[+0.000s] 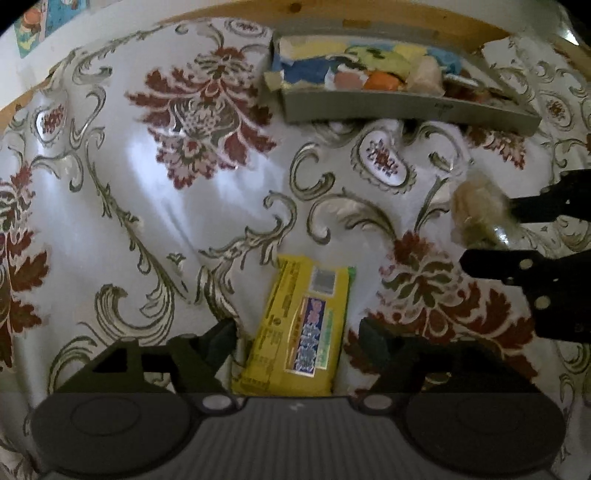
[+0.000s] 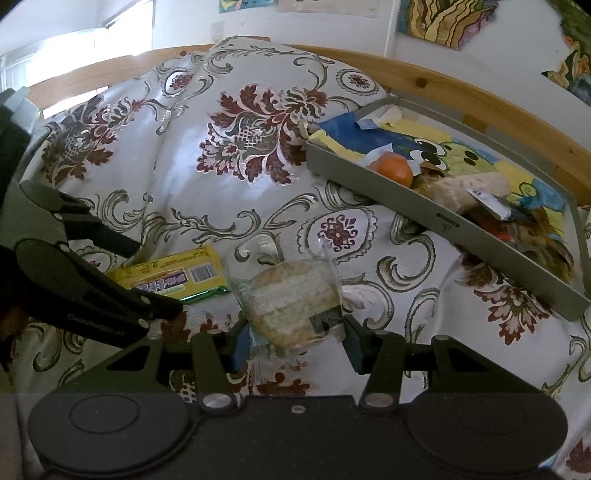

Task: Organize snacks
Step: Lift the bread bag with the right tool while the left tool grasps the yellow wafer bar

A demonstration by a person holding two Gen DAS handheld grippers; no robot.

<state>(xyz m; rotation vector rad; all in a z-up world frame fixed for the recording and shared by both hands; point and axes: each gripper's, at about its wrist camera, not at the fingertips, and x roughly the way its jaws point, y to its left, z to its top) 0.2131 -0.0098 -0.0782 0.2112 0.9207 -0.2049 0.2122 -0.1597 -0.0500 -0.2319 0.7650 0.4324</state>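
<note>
Yellow wrapper: flat yellow foil snack bar packet [image 1: 295, 332] with printed label and barcode, lying on the cloth between the two fingers of the left claw [image 1: 295, 339]; whether the fingers touch it I cannot tell.
Left claw: fingers spread apart, one on each side of the yellow packet, not closed on it; in the right wrist view it comes in from the left edge [image 2: 147, 273], tips over the packet [image 2: 173, 273].
Clear pack: transparent plastic wrapper holding a pale round bread-like snack [image 2: 291, 299], lying just to the right of the yellow packet, between the fingers of the right claw [image 2: 295, 343].
Right claw: fingers wide apart with blue pads [image 2: 240, 345], set either side of the clear pack's near end; no clamping visible. In the left wrist view its black fingers enter from the right [image 1: 476, 236] with the blurred pale snack [image 1: 480, 214] between them.
Grey tray: shallow rectangular grey tray [image 2: 436, 218] farther back to the right, well apart from both snacks, lined with a colourful cartoon sheet.
Tray contents: an orange round fruit [image 2: 397, 168], a pale wrapped block [image 2: 472, 188] and several crumpled wrappers, too jumbled to tell apart.
Surface: white cloth with dark red floral and grey scroll pattern [image 1: 147, 206], wrinkled, covering the worktop.
Edge: pale wooden rim [image 2: 443, 85] behind the tray.
Wall: white, with colourful pictures [image 2: 439, 20] pinned up.
</note>
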